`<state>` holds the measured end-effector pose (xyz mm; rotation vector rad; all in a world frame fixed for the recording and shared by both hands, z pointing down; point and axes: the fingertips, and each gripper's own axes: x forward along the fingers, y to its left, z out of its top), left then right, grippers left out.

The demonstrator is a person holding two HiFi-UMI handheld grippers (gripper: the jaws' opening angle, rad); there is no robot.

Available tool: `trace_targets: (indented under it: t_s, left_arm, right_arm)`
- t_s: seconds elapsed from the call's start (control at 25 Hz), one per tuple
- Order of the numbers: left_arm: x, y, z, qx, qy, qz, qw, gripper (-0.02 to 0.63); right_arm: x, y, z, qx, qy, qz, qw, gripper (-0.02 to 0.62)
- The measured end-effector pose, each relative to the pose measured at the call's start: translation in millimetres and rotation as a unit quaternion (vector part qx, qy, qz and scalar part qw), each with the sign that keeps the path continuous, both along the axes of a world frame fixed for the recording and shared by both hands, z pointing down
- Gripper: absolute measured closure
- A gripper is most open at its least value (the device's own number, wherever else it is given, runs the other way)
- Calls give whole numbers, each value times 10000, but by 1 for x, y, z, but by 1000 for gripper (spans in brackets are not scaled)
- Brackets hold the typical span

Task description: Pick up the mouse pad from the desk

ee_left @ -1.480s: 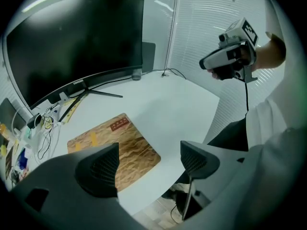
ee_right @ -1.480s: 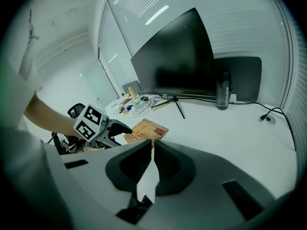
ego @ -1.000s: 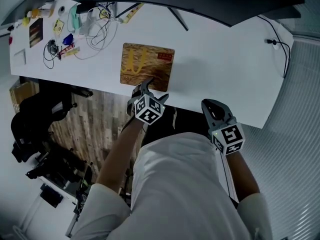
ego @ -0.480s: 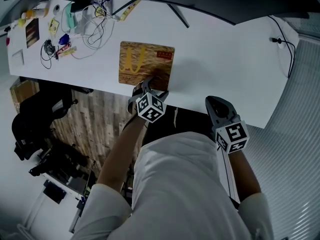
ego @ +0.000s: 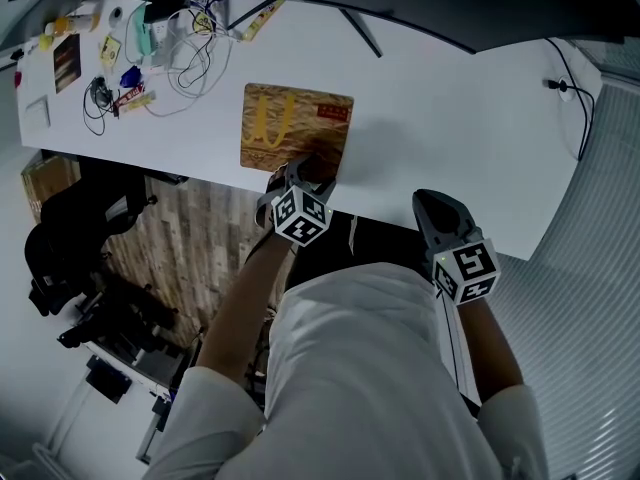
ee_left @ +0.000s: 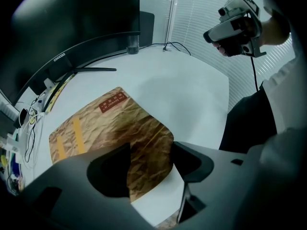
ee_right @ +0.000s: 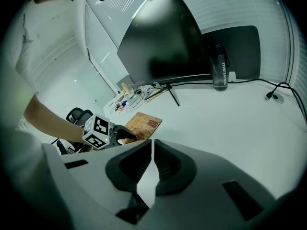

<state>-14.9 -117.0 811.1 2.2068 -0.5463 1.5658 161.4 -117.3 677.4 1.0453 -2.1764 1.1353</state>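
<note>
One mouse pad [ego: 295, 128], lengthwise along desk [ego: 450, 118]

monitor [ee_left: 76, 28]: "coocaa" | red label [ee_left: 114, 101] on mouse pad [ee_left: 139, 128]: too small to read

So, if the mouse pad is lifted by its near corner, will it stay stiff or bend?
Probably it bends: the mouse pad looks thin and lies flat on the desk. Being so thin, it seems light. The left tool, jaws closing around that corner, may push it over the smooth desk before gripping.
</note>
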Motion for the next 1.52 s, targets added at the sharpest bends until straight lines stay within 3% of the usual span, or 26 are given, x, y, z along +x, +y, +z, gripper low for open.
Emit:
trace_targets:
  t_s: [0.12,0.36,0.92,1.52]
  left_arm:
    - [-7,-10,-2,71,23,-236,9997,433]
    - [-18,-27,-6,127,73,-525,9985,558]
    - [-42,-49,-76,805,476,-1519,9840,568]
    - [-105,-48,-168,1490,1294,-1954,9607,566]
  right_arm:
    - [2,-1,-1,6,9,5,10000,557]
    - [8,-6,-1,60,59,13,10000,557]
    - [-3,-9,-41,626,283,-210,9974,557]
    - [-62,17,-109,1441,847,17,9859,557]
